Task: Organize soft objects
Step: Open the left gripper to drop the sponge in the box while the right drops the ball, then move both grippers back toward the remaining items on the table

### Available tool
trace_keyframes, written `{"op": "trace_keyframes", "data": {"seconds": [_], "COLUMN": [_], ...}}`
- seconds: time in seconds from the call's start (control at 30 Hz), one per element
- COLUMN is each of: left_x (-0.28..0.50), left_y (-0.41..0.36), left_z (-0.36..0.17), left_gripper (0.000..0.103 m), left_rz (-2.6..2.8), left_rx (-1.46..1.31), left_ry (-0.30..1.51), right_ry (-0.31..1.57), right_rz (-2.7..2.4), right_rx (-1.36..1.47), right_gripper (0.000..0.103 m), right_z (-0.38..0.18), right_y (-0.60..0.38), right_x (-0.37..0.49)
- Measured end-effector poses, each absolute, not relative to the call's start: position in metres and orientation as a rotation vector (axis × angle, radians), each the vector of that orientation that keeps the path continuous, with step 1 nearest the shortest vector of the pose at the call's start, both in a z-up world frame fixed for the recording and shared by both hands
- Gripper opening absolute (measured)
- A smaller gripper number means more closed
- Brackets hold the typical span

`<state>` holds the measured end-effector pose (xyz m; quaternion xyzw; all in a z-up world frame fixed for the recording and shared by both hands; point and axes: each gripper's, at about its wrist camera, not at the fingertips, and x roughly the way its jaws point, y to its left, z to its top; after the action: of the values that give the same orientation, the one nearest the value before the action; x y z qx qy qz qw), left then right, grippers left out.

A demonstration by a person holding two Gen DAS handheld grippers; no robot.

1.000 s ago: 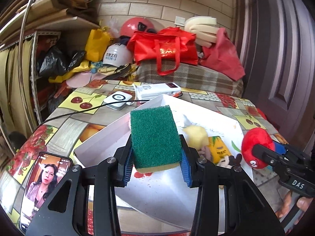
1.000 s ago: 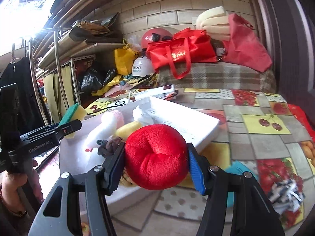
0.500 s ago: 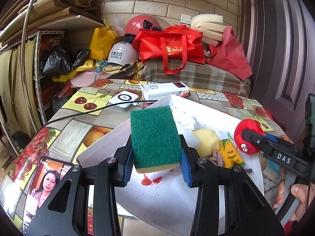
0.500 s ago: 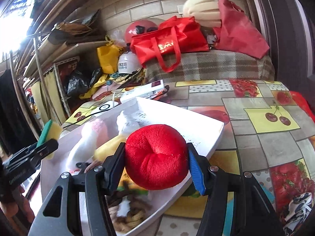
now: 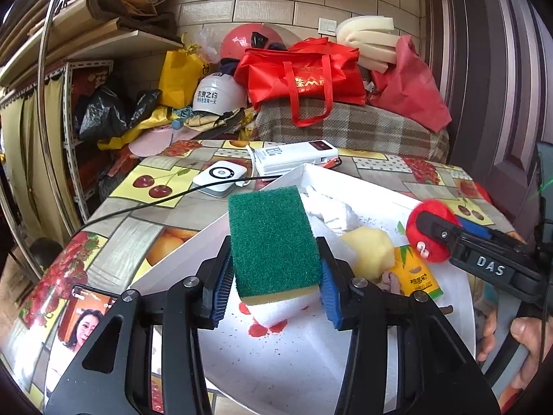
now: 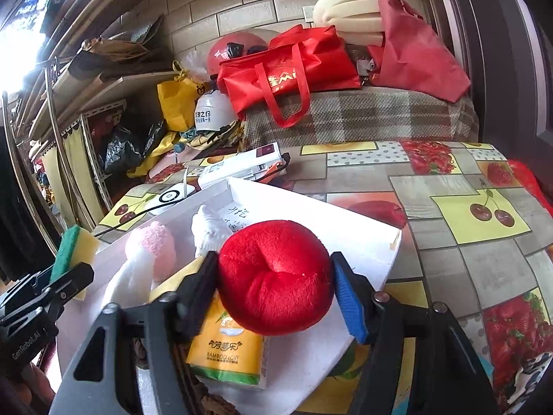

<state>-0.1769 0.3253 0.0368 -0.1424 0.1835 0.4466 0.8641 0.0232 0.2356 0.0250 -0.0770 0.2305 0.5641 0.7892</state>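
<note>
Both hands have come in over the white tray (image 5: 363, 363) since a second ago. The left gripper (image 5: 274, 276) squeezes the green sponge (image 5: 273, 238), long side pointing away, just above the tray's near part. The right gripper (image 6: 274, 290) pinches the red plush ball (image 6: 274, 283) over the yellow tissue pack (image 6: 226, 352). Each only needs to go straight down and let go, I think.

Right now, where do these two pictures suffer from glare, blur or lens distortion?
Right wrist view: the upper left corner is burnt out to white glare, and the fisheye bends the metal rack there. Left wrist view: light is even, but the red plush toy in the right gripper looks slightly smeared, while the sponge in the left gripper is sharp.
</note>
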Motion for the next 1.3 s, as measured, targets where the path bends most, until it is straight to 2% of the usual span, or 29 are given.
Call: {"op": "trace_keyframes", "data": {"seconds": [0.03, 0.1, 0.13, 0.2, 0.73, 1.0, 1.3], "left_x": [-0.176, -0.175, -0.174, -0.174, -0.184, -0.184, -0.191], "left_y": [0.322, 0.314, 0.309, 0.301, 0.306, 0.304, 0.282], "left_z": [0.037, 0.039, 0.040, 0.042, 0.043, 0.044, 0.049], "left_gripper": [0.070, 0.097, 0.103, 0.103, 0.103, 0.103, 0.103], "left_rz": [0.944, 0.961, 0.970, 0.971, 0.977, 0.982, 0.999], "left_rx": [-0.282, -0.237, -0.209, -0.167, -0.209, -0.190, -0.122], "left_ry": [0.384, 0.368, 0.356, 0.339, 0.307, 0.298, 0.215], "right_ry": [0.495, 0.492, 0.489, 0.479, 0.396, 0.295, 0.213], "right_rz": [1.211, 1.206, 1.205, 1.206, 1.208, 1.220, 1.196], "right_rx": [-0.162, -0.156, -0.156, -0.163, -0.153, -0.125, -0.090], "right_gripper": [0.084, 0.085, 0.087, 0.103, 0.103, 0.103, 0.103], "right_z": [0.025, 0.026, 0.026, 0.027, 0.032, 0.038, 0.041], "right_y": [0.235, 0.234, 0.234, 0.234, 0.227, 0.215, 0.185], "right_x": [0.024, 0.024, 0.024, 0.022, 0.013, 0.001, -0.010]}}
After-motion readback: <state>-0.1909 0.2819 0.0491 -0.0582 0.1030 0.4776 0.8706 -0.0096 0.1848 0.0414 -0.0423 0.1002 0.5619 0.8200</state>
